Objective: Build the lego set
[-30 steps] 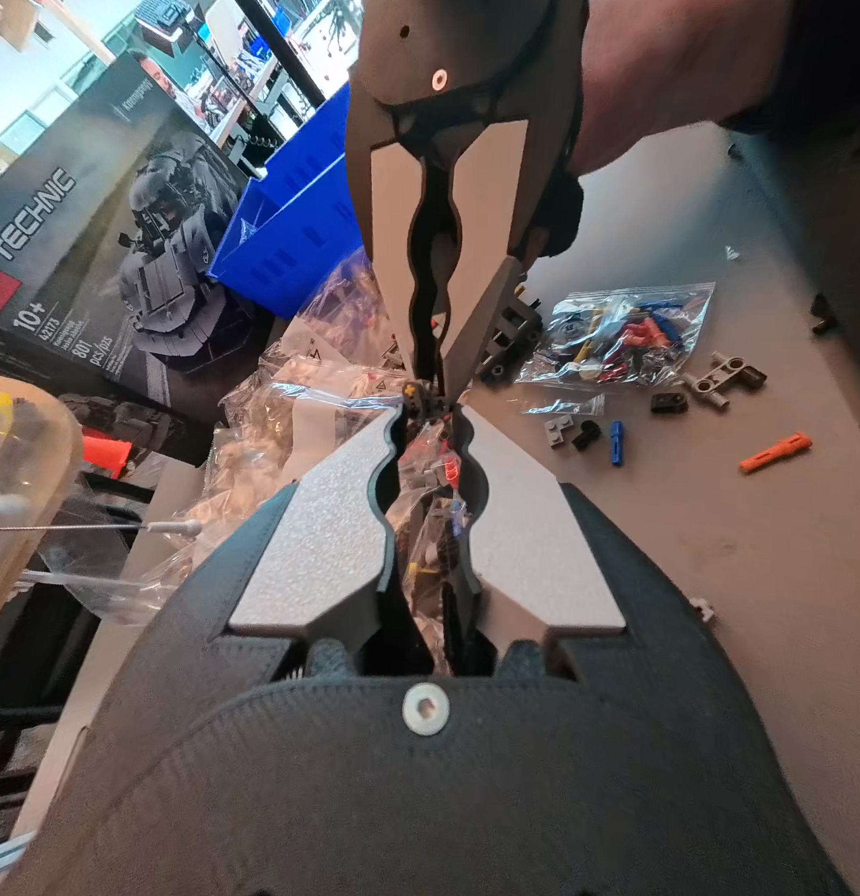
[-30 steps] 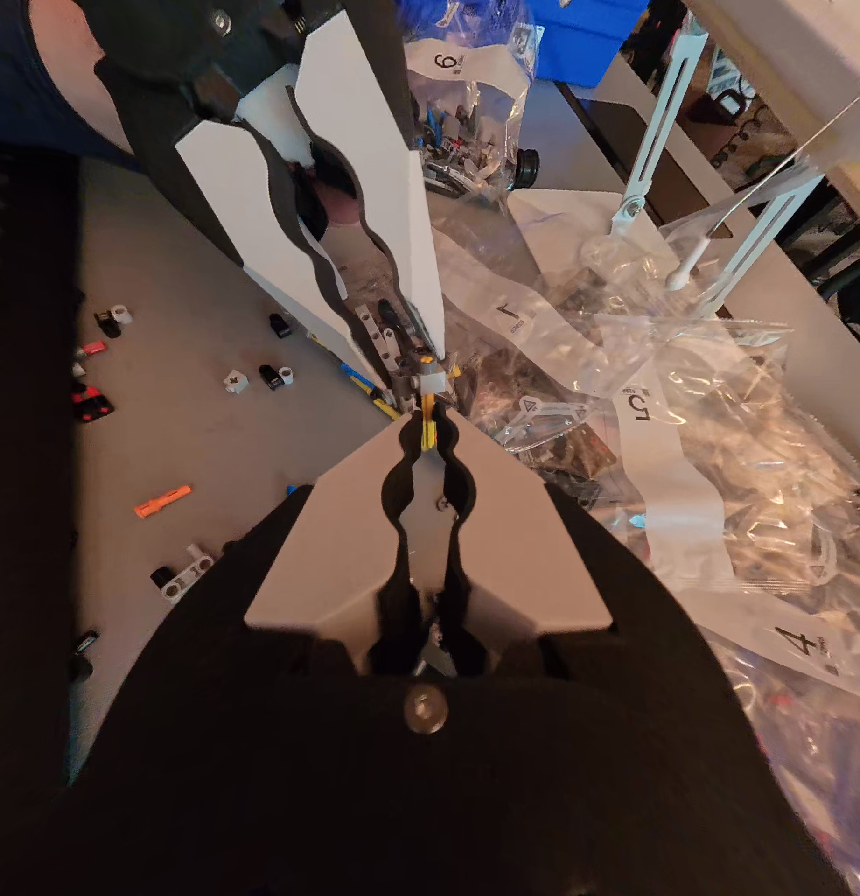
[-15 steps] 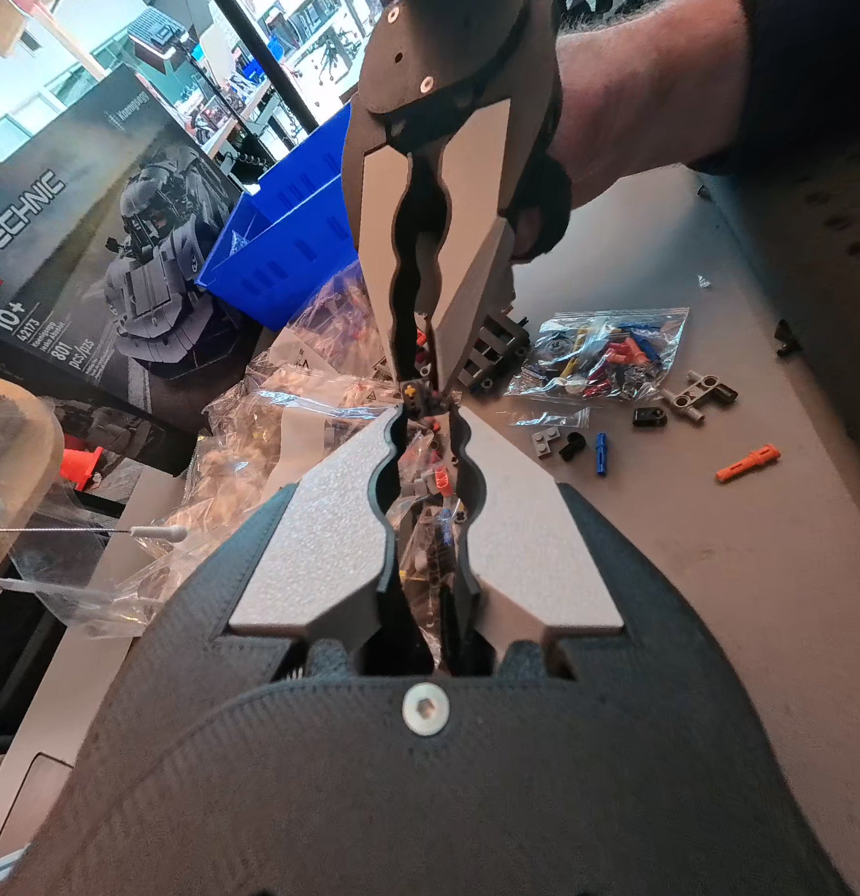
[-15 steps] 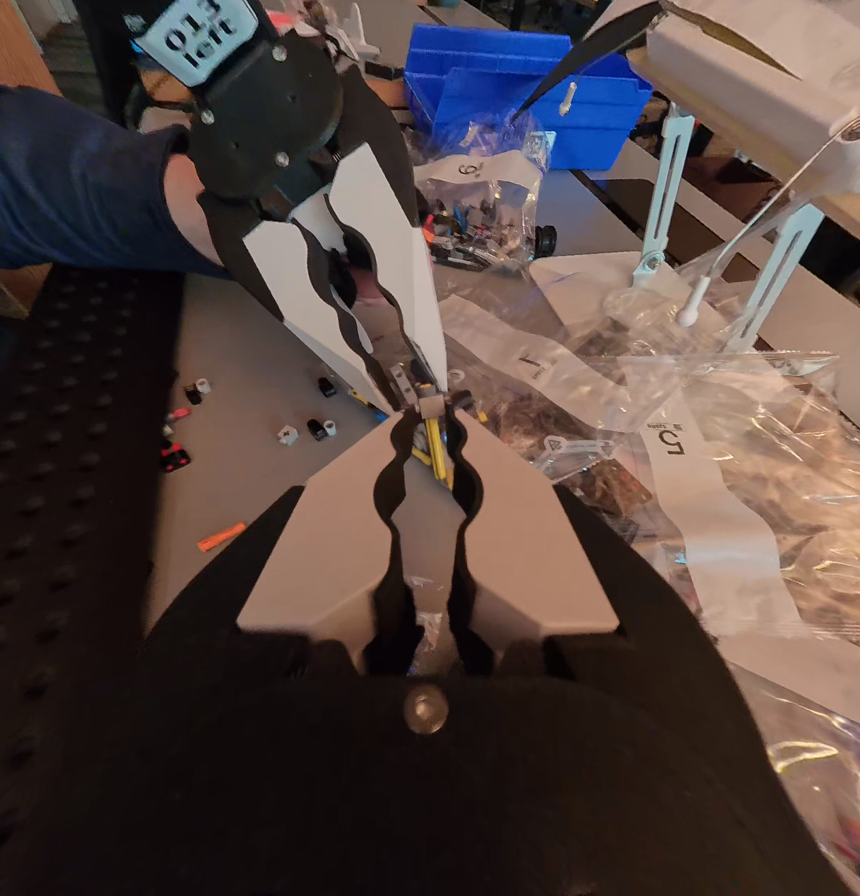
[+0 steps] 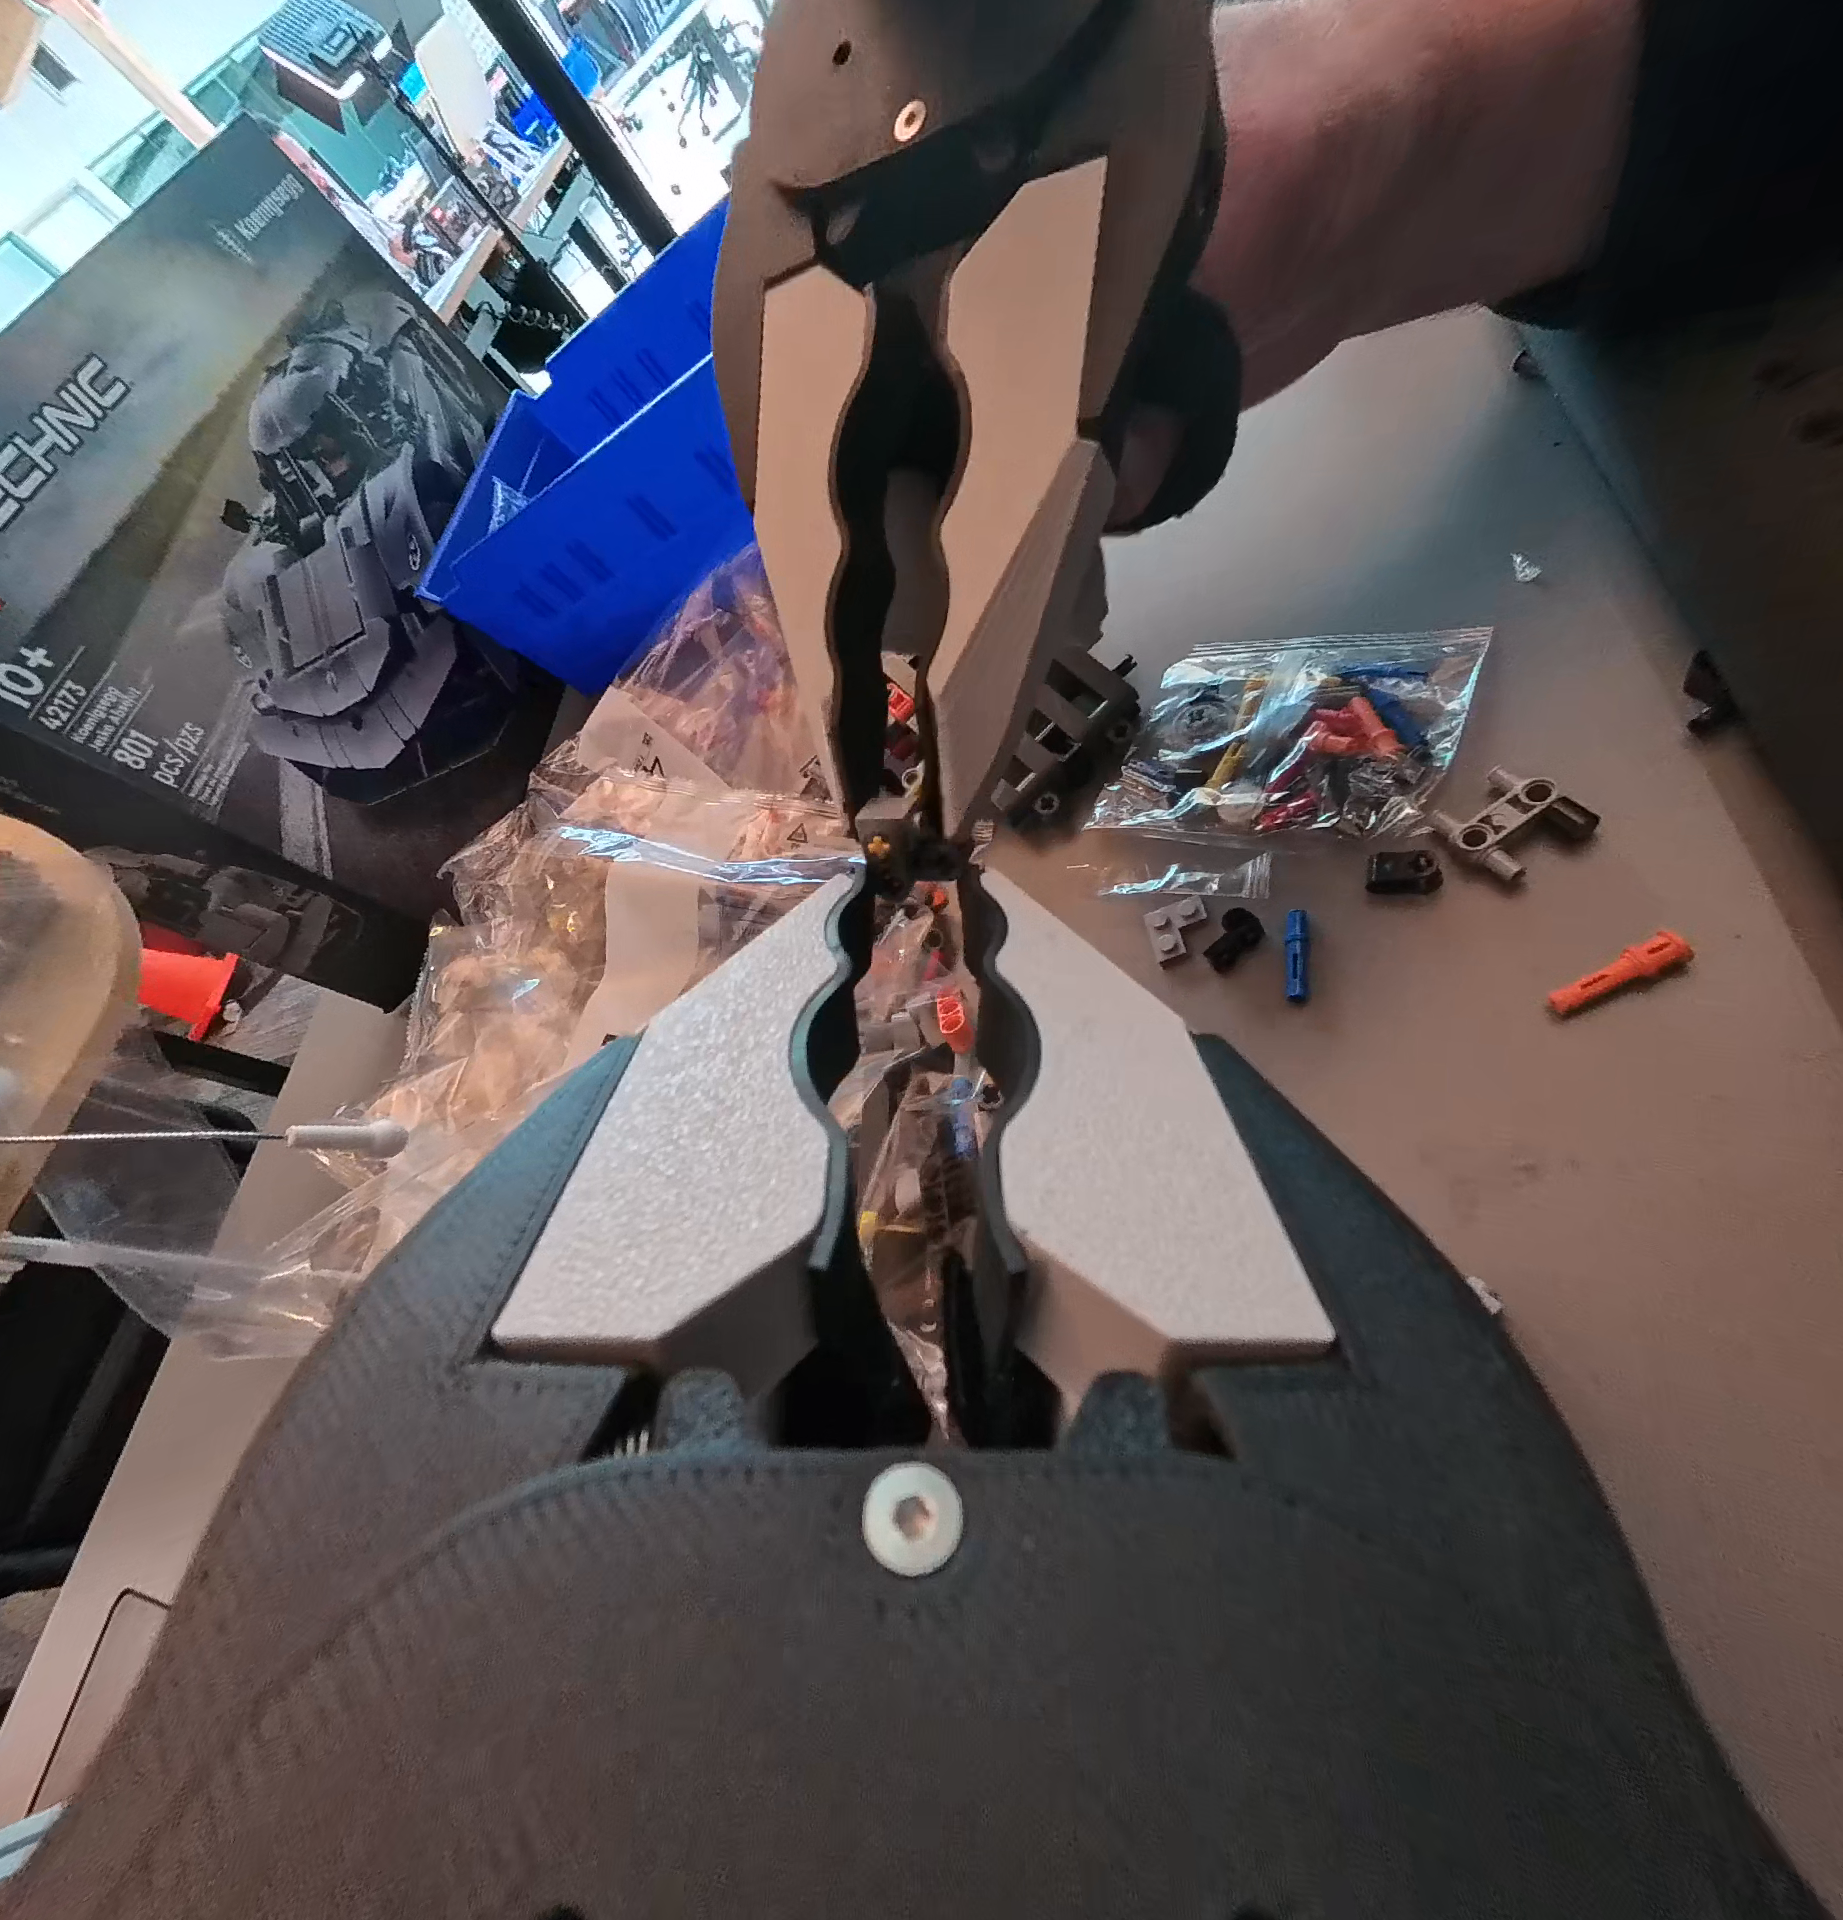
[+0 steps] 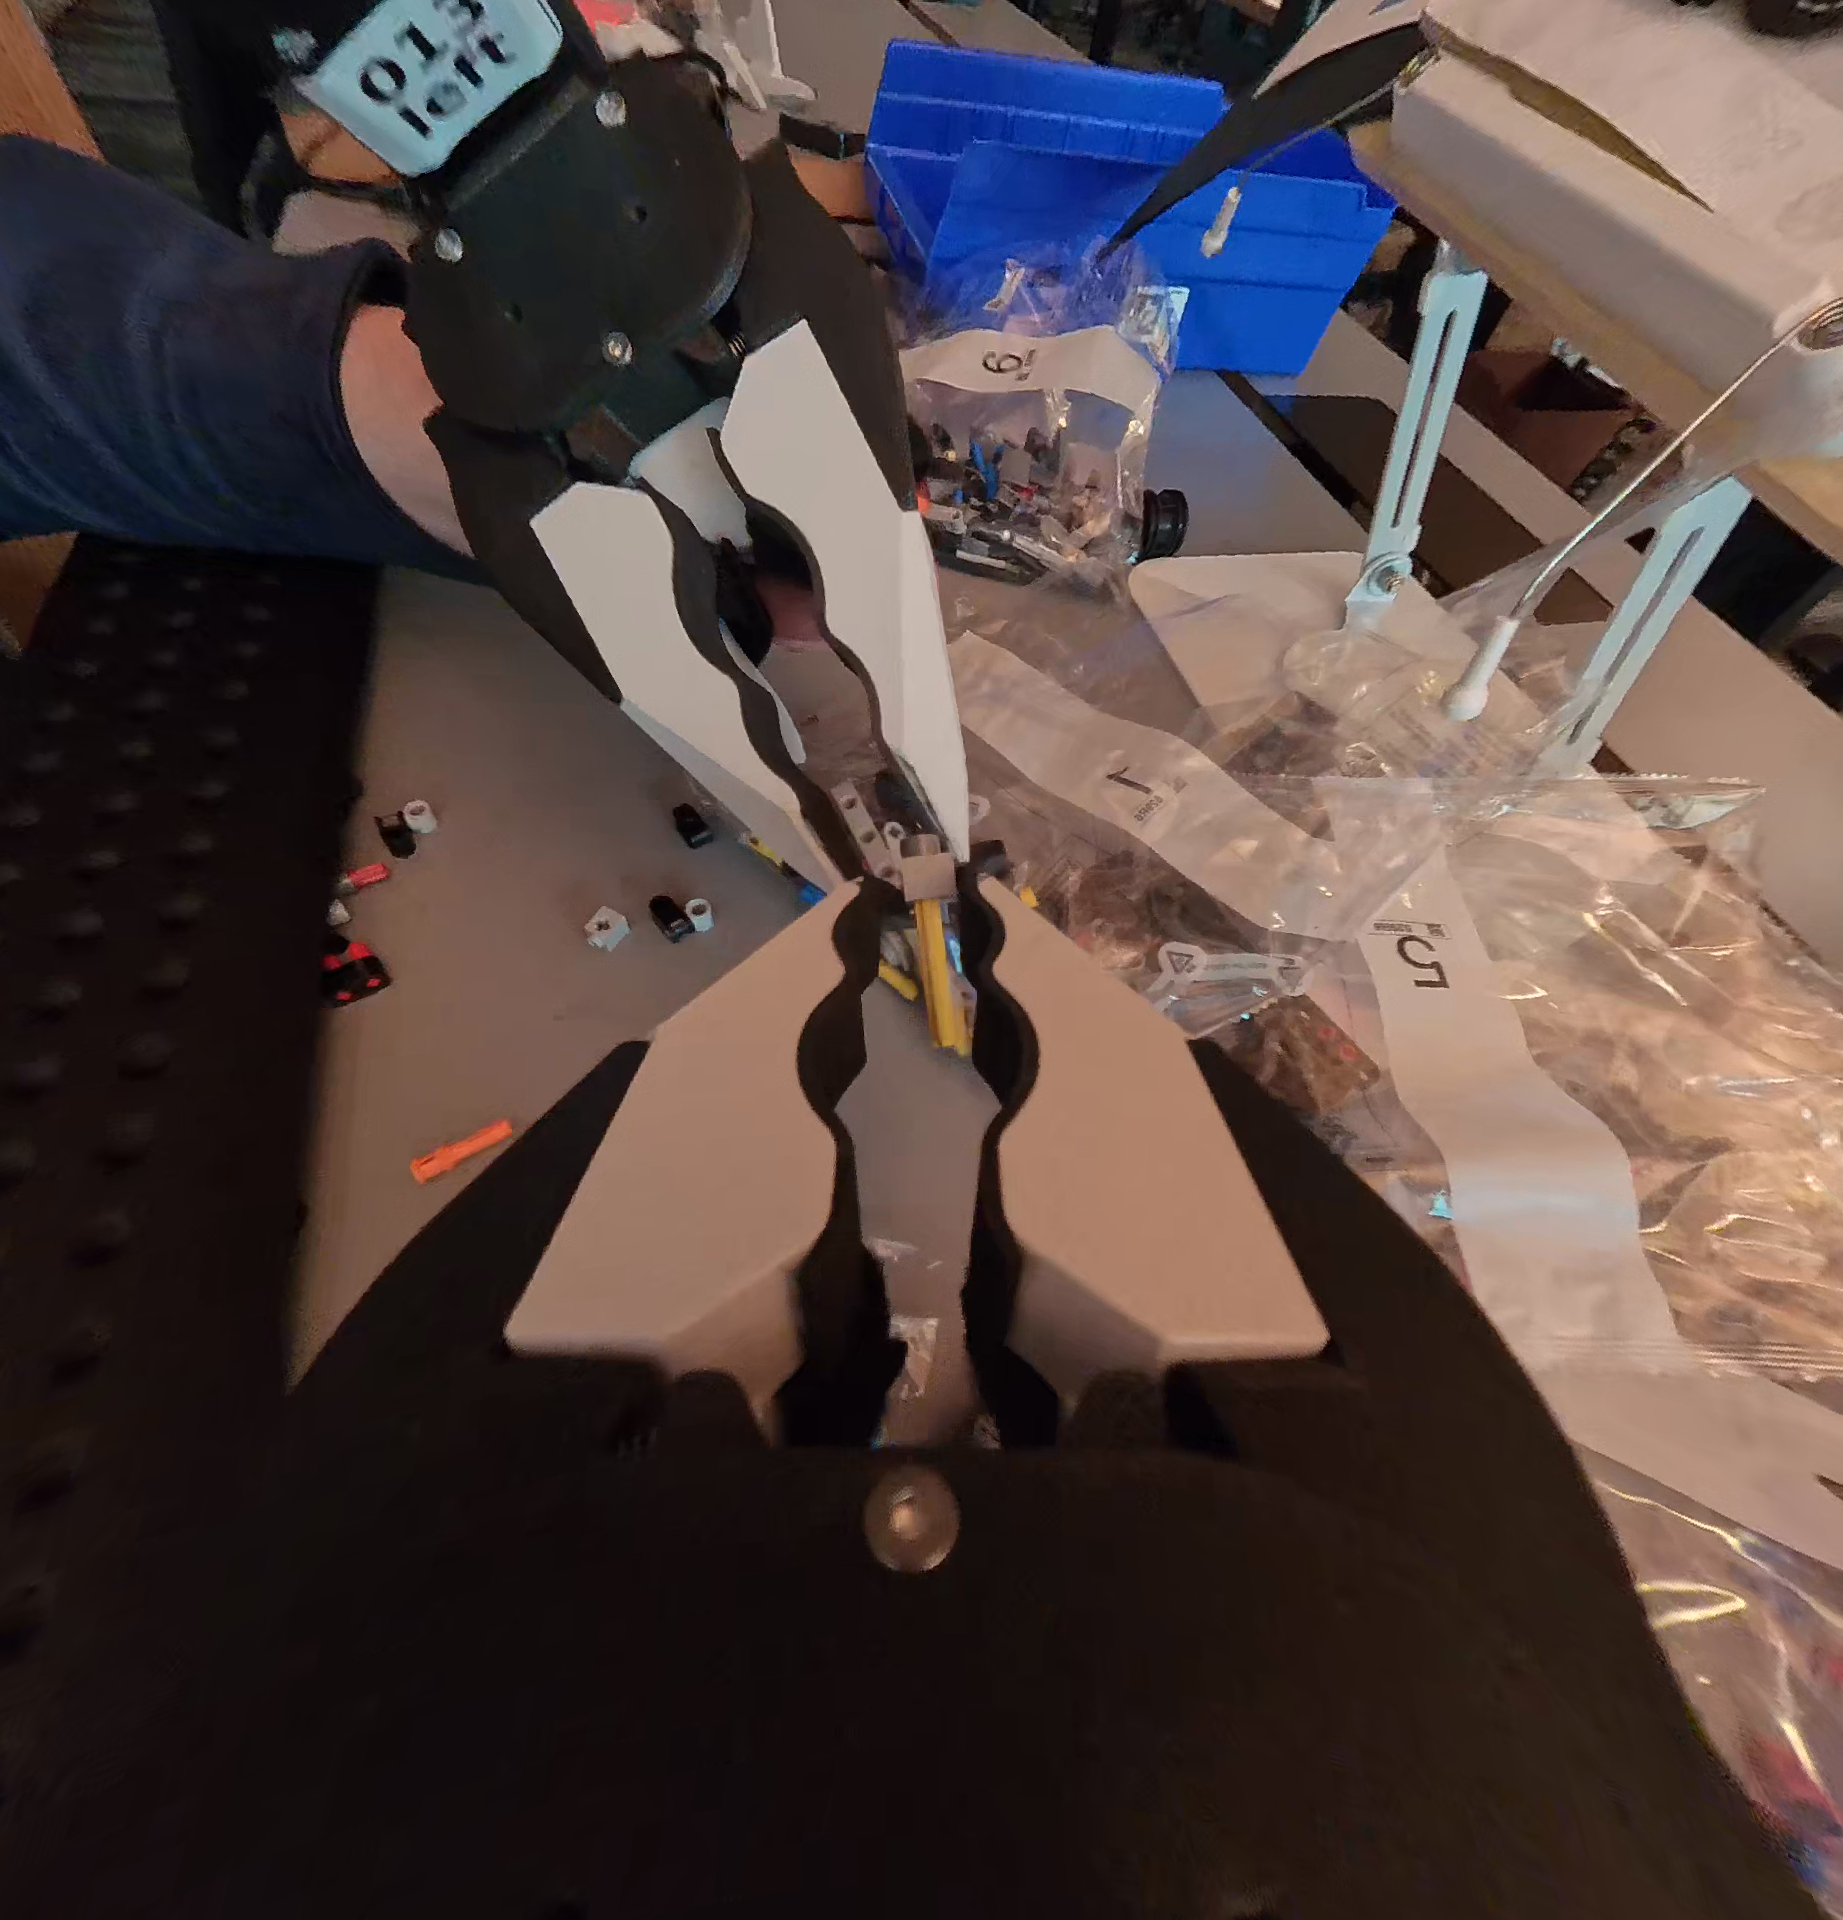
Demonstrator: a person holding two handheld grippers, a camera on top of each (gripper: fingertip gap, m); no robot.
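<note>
My two grippers meet tip to tip above the table, over a pile of clear parts bags. Between the tips is a small grey connector (image 6: 927, 878) with a yellow axle (image 6: 940, 982) in it. The connector also shows in the left wrist view (image 5: 889, 844), with a yellow axle end. My left gripper (image 5: 914, 883) is closed on the connector; in the right wrist view it (image 6: 896, 847) comes in from the upper left. My right gripper (image 6: 919, 899) is closed on the axle side; in the left wrist view it (image 5: 906, 810) comes down from the top.
Clear parts bags (image 6: 1416, 935) cover the table's right side. Blue bins (image 5: 605, 520) and the set's box (image 5: 200, 520) stand behind. A small bag (image 5: 1301, 743), an orange pin (image 5: 1620, 971) and a blue pin (image 5: 1296, 954) lie loose. A black mat (image 6: 148, 935) lies at the left. My left and right fingertips are right by each other.
Both grippers have risen together from the table and tilted, still tip to tip on the small assembly. More of the room behind shows now.
</note>
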